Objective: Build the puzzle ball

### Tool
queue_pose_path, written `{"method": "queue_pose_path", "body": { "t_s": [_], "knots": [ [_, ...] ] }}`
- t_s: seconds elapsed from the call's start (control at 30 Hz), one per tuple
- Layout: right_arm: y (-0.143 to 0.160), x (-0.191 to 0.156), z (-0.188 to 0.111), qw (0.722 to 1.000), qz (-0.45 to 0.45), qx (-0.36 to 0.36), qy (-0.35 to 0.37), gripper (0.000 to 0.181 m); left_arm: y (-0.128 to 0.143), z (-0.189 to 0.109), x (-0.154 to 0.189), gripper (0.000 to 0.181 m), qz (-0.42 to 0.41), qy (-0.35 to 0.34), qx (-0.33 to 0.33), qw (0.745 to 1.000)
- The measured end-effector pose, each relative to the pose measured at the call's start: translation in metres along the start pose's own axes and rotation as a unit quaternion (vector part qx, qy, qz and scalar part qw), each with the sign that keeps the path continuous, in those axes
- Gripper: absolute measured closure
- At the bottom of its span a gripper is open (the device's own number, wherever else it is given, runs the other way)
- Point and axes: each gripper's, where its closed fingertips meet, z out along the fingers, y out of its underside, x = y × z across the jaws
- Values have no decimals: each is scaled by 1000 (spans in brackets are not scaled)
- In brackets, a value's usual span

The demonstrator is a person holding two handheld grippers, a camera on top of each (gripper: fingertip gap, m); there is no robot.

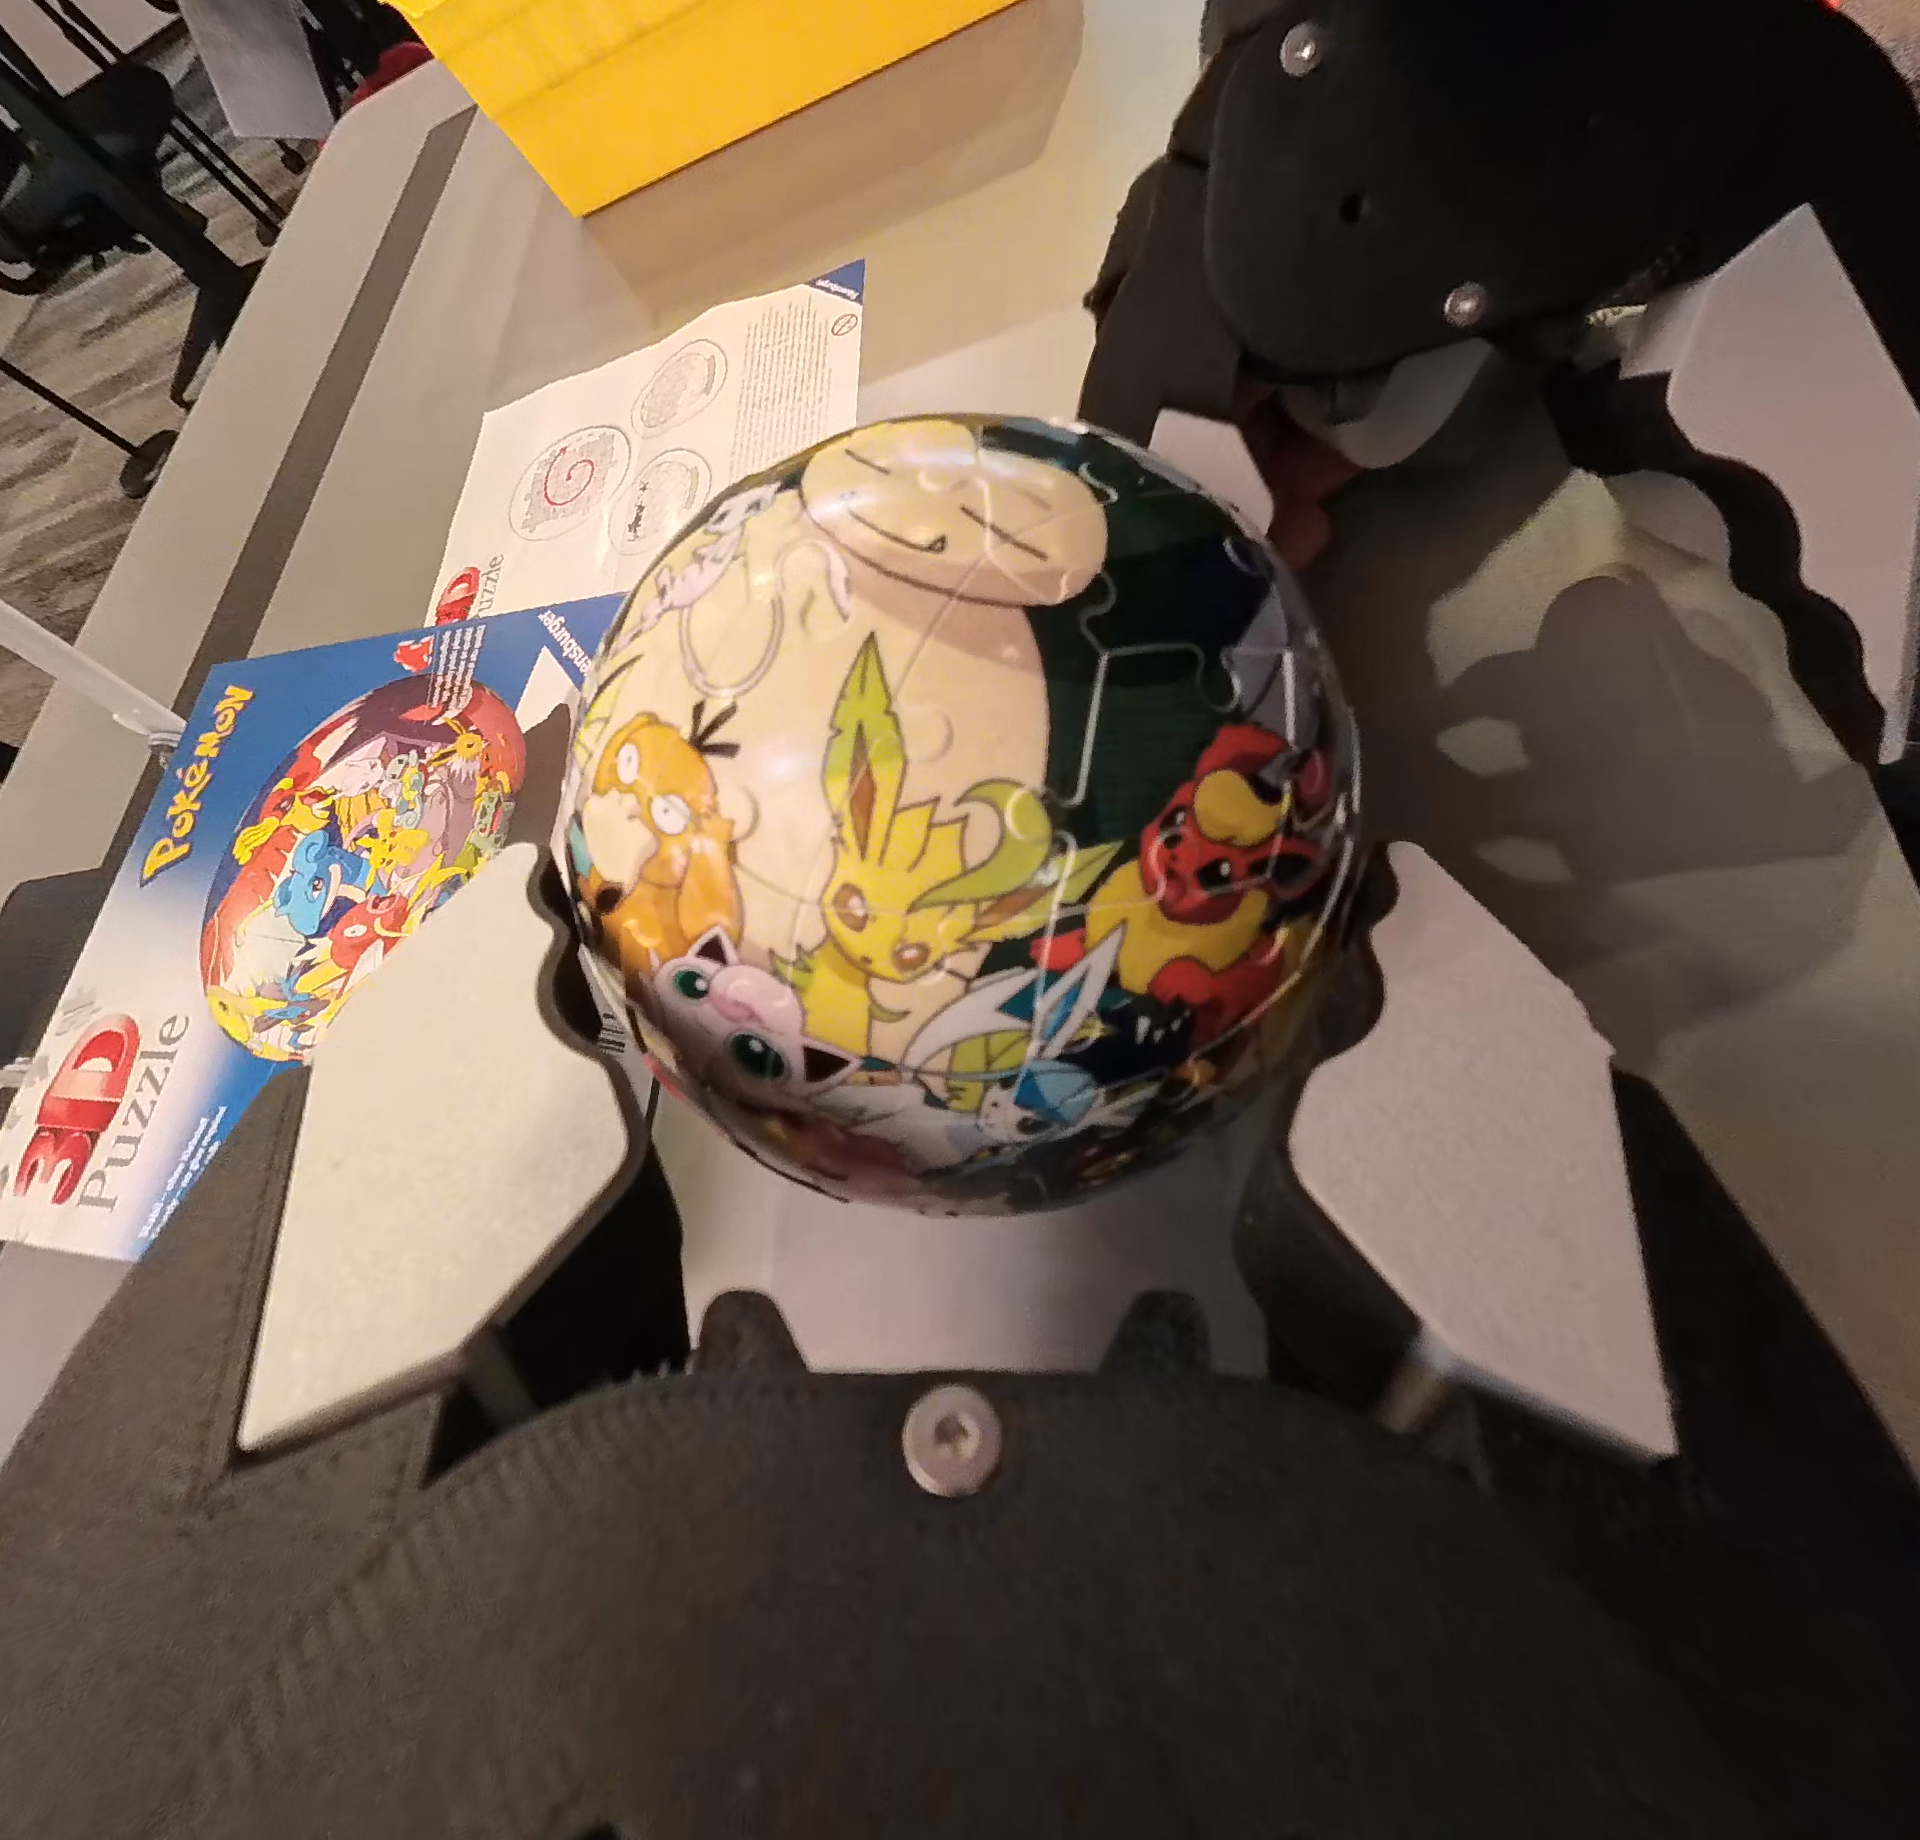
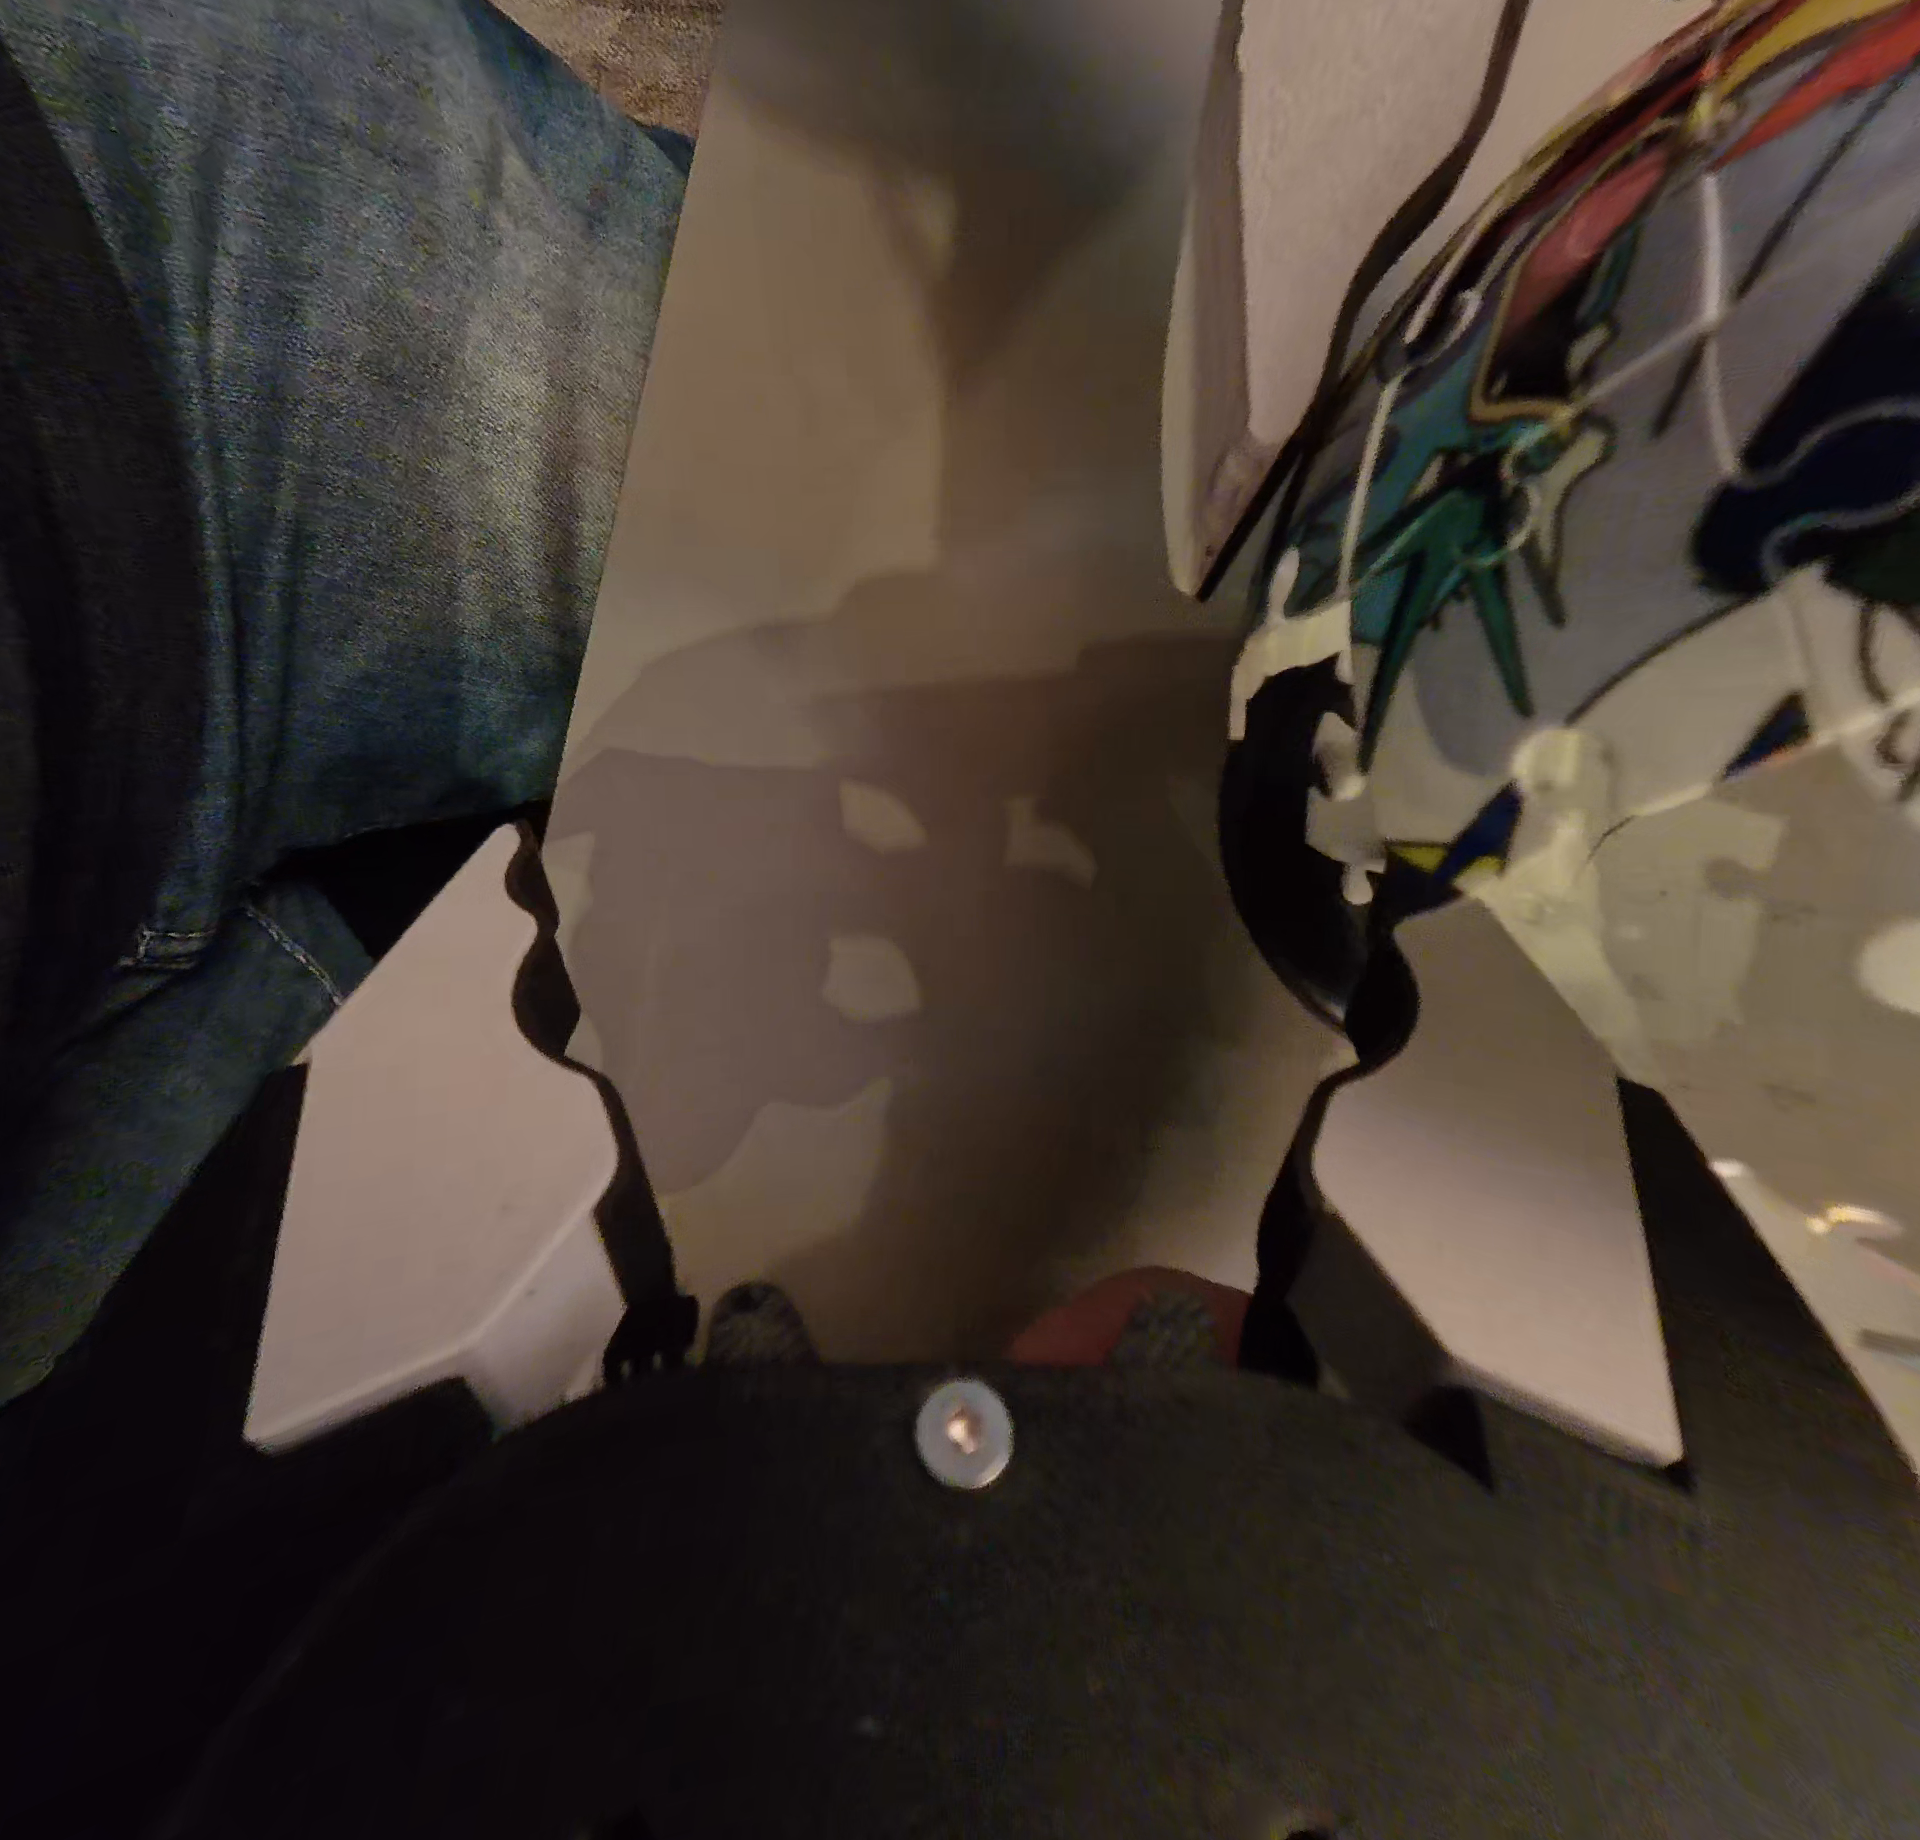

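Note:
The puzzle ball (image 1: 956,803) is a glossy sphere of interlocked pieces printed with cartoon creatures. My left gripper (image 1: 956,912) is shut on it, one finger on each side, and holds it above the grey table (image 1: 416,356). My right gripper (image 2: 956,959) is open with nothing between its fingers. The ball (image 2: 1621,419) is at its upper right, against the right fingertip, and a dark jagged-edged gap (image 2: 1278,834) shows there. In the left wrist view the right gripper (image 1: 1444,440) is black and sits just behind the ball.
A yellow bin (image 1: 727,45) stands at the back of the table. A white instruction sheet (image 1: 707,408) and a blue printed card (image 1: 291,855) lie to the left. The table's left edge drops to carpet with chair legs. A person's jeans (image 2: 260,440) are close by.

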Motion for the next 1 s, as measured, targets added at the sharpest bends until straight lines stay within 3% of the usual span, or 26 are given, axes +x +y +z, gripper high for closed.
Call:
{"method": "queue_pose_path", "body": {
  "t_s": [0.33, 0.67, 1.0],
  "knots": [
    [0, 8, -7, 1000, -10, -5, 18, 35, 0, 0, 1, 46, 7, 3, -4, 1000],
    [-1, -3, 3, 1000, -26, -5, -14, 32, 0, 1, 1, 46, 5, 6, -3, 1000],
    [-1, -2, -7, 999, -43, 19, -25, 51, -1, 1, 3, 46, 4, 9, -1, 1000]
  ]
}}
